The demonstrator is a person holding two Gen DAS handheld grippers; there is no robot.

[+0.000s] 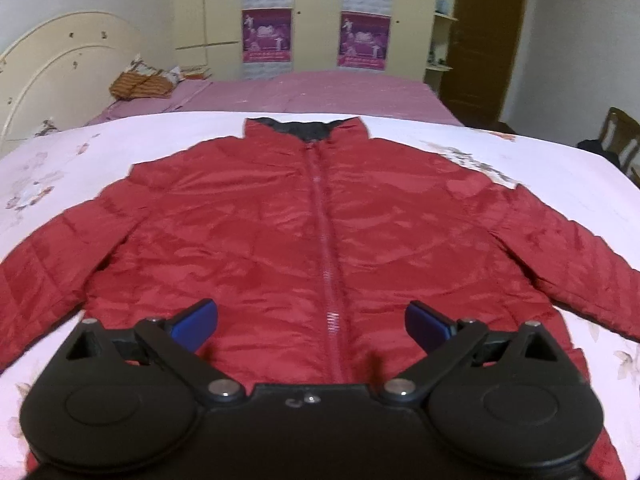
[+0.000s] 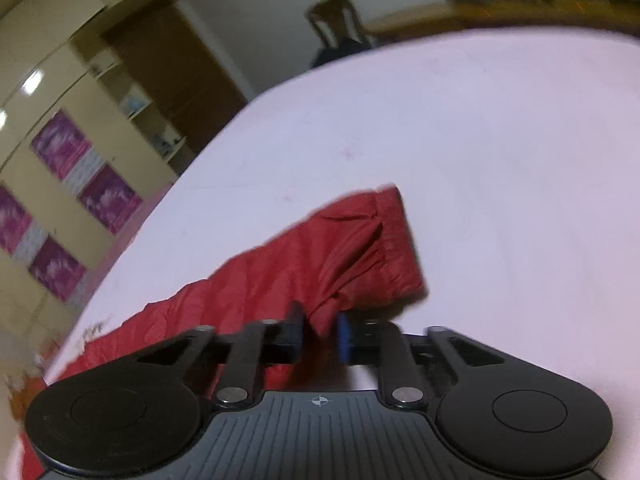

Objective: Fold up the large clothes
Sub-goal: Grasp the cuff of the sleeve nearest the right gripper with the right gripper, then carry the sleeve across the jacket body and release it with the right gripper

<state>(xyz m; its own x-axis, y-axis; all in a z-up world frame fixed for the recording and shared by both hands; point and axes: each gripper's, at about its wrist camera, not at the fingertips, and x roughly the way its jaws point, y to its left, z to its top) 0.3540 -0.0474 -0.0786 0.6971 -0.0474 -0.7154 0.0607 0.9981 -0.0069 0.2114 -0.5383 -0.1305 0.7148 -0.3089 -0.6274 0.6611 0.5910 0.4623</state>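
A red quilted jacket (image 1: 280, 220) lies flat, front up and zipped, on a pale pink floral bedsheet (image 1: 80, 148), collar away from me and both sleeves spread outward. My left gripper (image 1: 310, 320) is open, its blue pads wide apart above the jacket's lower front beside the zipper, holding nothing. In the right wrist view, my right gripper (image 2: 320, 332) is shut on the jacket's sleeve (image 2: 340, 256) near the cuff, a fold of red fabric pinched between the pads. The cuff end lies on the sheet (image 2: 480, 160) beyond the fingers.
A second bed with a purple sheet (image 1: 320, 92) lies behind, with a bundle of cloth (image 1: 140, 82) on it. A cream headboard (image 1: 52, 72) stands at the left, wardrobes with posters (image 1: 266, 40) behind, a wooden chair (image 2: 336, 20) past the bed's right edge.
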